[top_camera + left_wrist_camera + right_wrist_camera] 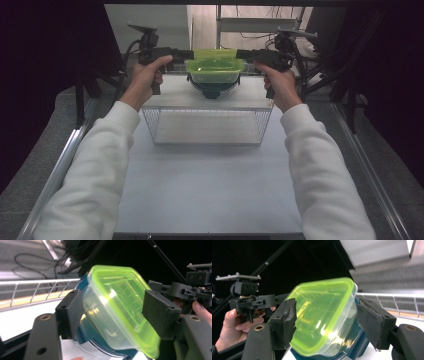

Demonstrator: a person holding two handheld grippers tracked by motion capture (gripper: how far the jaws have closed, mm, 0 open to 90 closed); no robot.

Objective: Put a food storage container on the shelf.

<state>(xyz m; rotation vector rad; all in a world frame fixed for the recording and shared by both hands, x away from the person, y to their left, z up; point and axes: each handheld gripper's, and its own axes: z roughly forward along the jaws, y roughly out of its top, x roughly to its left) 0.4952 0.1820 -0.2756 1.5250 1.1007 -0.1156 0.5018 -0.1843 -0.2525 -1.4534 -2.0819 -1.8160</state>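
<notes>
Two-handed placement of a clear plastic food container with a lime-green lid (214, 66) at the far side of the white bench (210, 190), beyond the shallow wire-mesh basket (207, 125). The container sits on a dark blue bowl-like vessel (212, 89), which appears to rest on the bench just behind the basket. The left gripper (186, 54) and right gripper (243, 54) flank the lid's ends. In the gripper views, each pair of jaws stands released: the container lies between them, and on the right gripper a gap shows at one pad (372, 323); whether the other pad (287, 322) touches the lid cannot be told. The step in hand is judged to be the release after stacking. The next move calls for drawing both grippers straight outward from the container, without nudging the lid or tipping the stack.
</notes>
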